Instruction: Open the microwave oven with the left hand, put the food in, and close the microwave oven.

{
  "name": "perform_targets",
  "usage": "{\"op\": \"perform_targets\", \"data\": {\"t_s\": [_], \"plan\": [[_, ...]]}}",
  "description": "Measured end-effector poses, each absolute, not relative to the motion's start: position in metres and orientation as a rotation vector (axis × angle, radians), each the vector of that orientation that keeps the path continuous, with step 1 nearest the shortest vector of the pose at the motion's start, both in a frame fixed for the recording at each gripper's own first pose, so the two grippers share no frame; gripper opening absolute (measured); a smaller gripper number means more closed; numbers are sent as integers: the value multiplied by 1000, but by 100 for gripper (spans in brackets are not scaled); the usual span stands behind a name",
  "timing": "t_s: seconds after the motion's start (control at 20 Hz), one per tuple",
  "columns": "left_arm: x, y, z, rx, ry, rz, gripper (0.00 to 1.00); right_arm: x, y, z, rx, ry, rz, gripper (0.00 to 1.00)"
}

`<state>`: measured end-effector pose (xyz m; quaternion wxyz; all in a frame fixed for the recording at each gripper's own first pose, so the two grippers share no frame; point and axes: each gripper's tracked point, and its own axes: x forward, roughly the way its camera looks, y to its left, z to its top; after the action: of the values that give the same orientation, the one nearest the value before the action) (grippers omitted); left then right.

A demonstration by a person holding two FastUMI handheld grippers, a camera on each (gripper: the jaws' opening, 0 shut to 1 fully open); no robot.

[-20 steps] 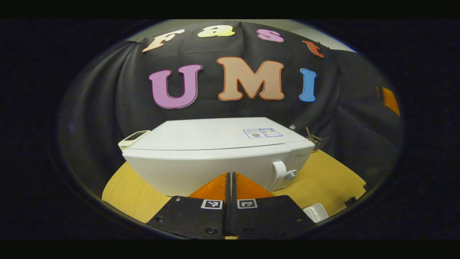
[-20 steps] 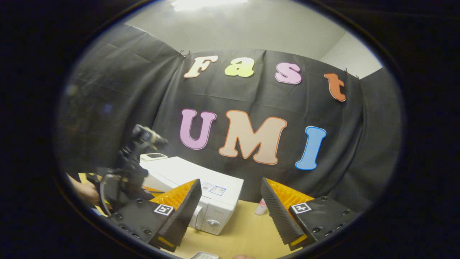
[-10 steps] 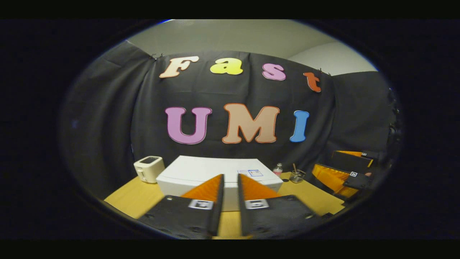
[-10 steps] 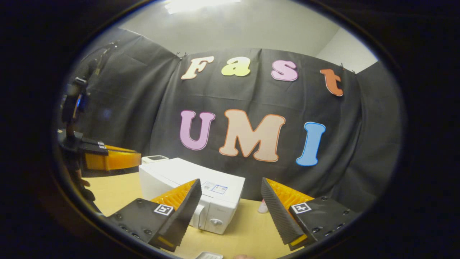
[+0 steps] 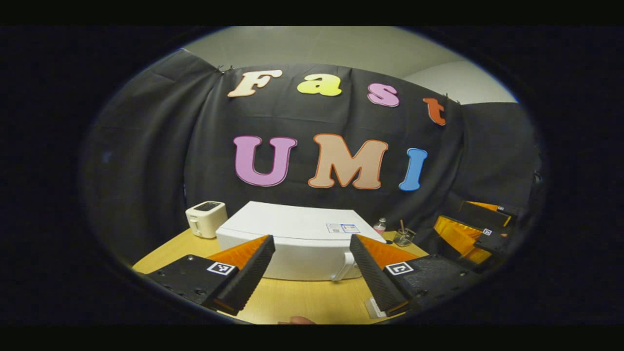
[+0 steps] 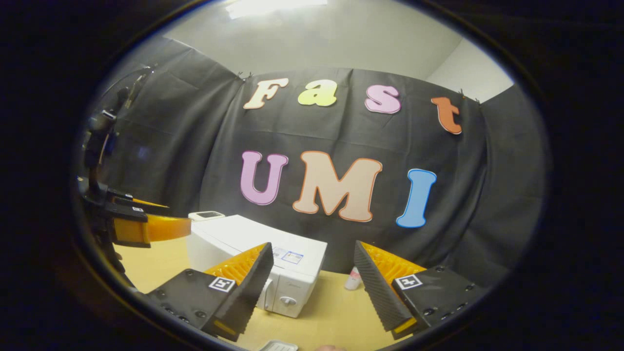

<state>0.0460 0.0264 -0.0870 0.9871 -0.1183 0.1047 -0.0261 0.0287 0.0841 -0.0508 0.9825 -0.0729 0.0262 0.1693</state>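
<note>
While the left gripper view takes in a toaster to the left of the microwave and a small glass jar to its right, the right gripper view catches the microwave's dial on its right-hand panel. The microwave sits shut on the wooden table, long side across, door and handle facing the grippers. The left gripper is spread wide with nothing between its fingers; the right gripper likewise.
</note>
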Motion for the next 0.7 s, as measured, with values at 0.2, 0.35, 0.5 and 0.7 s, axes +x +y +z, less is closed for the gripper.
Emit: {"op": "perform_targets", "data": {"t_s": [0.2,0.35,0.5,0.7], "plan": [[48,26,-88,-267,212,-54,96,32,80,-48,-123,56,323,97],[46,24,-90,-275,221,-65,96,33,77,-51,-127,59,312,97],[47,21,-86,-273,210,-73,96,32,75,-50,-125,59,310,97],[47,19,-83,-244,202,-86,96,33,80,-51,-130,63,318,97]]}}
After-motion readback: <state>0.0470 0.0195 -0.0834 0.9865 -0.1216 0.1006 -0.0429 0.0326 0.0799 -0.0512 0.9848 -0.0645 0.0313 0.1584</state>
